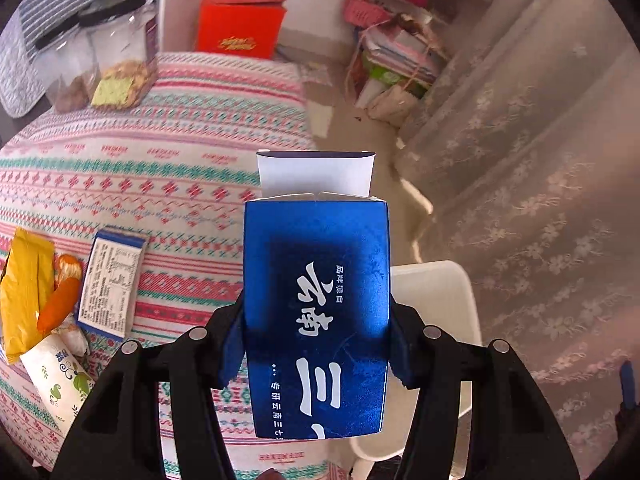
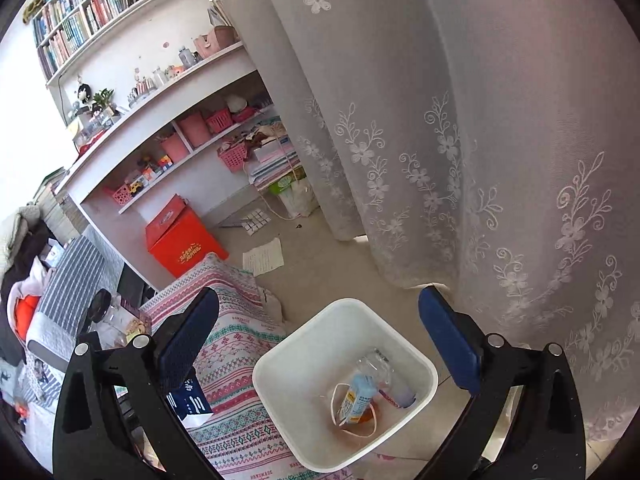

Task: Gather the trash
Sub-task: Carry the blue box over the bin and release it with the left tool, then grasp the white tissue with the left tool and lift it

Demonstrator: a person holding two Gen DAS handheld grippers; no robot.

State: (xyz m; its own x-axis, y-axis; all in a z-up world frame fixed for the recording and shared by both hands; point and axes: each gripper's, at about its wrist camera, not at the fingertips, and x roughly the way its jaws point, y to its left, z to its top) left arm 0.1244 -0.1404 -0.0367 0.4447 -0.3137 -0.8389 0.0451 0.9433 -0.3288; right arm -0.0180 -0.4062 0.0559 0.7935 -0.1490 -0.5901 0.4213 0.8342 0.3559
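Observation:
My left gripper (image 1: 316,344) is shut on a blue carton box (image 1: 316,304) with white Chinese lettering and an open white top flap, held above the patterned tablecloth's right edge. The white trash bin (image 1: 440,304) shows just behind and right of the box. My right gripper (image 2: 320,344) is open and empty, hovering over the white trash bin (image 2: 280,364), which holds a clear bottle, a light blue carton (image 2: 358,396) and a white strap. The blue box (image 2: 190,400) shows partly behind my right gripper's left finger.
On the tablecloth (image 1: 160,184) at the left lie a yellow bag (image 1: 24,292), a blue-edged wrapper (image 1: 110,284), an orange piece (image 1: 60,304) and a tissue pack (image 1: 60,380). Clear jars (image 1: 116,48) stand at the back. A red box (image 2: 184,240) and a lace curtain (image 2: 480,160) flank the floor.

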